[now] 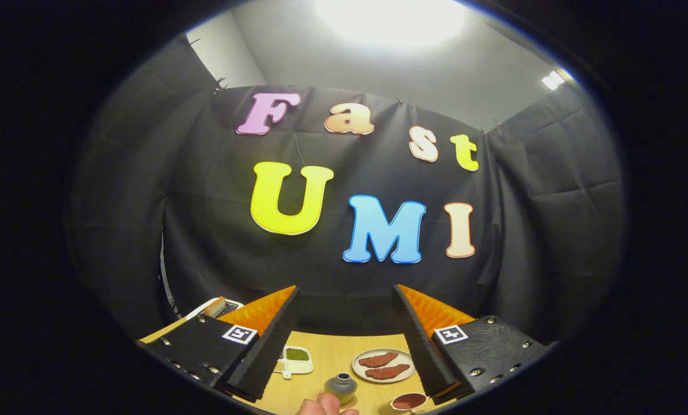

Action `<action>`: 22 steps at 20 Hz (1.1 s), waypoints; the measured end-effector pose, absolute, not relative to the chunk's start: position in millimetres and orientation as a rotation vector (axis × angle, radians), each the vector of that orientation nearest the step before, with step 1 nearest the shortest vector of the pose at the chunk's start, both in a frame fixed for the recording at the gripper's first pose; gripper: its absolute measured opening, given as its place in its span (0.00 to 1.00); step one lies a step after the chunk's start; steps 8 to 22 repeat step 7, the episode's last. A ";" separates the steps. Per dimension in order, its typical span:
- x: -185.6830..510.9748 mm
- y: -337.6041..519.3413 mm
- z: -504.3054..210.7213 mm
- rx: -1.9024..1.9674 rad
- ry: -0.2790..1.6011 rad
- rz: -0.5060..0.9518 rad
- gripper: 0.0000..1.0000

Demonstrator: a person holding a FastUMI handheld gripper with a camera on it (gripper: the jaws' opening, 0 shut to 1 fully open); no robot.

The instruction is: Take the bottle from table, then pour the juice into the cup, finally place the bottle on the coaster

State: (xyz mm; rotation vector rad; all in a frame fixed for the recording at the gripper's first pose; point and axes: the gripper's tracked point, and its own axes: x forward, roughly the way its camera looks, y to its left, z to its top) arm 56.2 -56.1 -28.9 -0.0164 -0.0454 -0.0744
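Two fingers of hand-held gripper (344,340) spread wide, empty, high above counter (332,357); bottle (341,387) stands on coaster, cup (408,401) just beside; task looks finished.

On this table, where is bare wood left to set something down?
Bare table lies between the small green-filled dish and the meat plate, running back to the cloth. It is crowded nearer: bottle, a hand, cup. The tool hangs open above.
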 end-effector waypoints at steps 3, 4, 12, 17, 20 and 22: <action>47.6 -37.8 -8.7 -0.014 -0.044 -0.017 0.96; 46.7 -36.4 -4.6 -0.030 -0.042 -0.009 0.96; 40.3 -25.4 -6.7 -0.070 -0.023 0.050 0.96; 40.3 -25.4 -6.7 -0.070 -0.023 0.050 0.96; 40.3 -25.4 -6.7 -0.070 -0.023 0.050 0.96; 40.3 -25.4 -6.7 -0.070 -0.023 0.050 0.96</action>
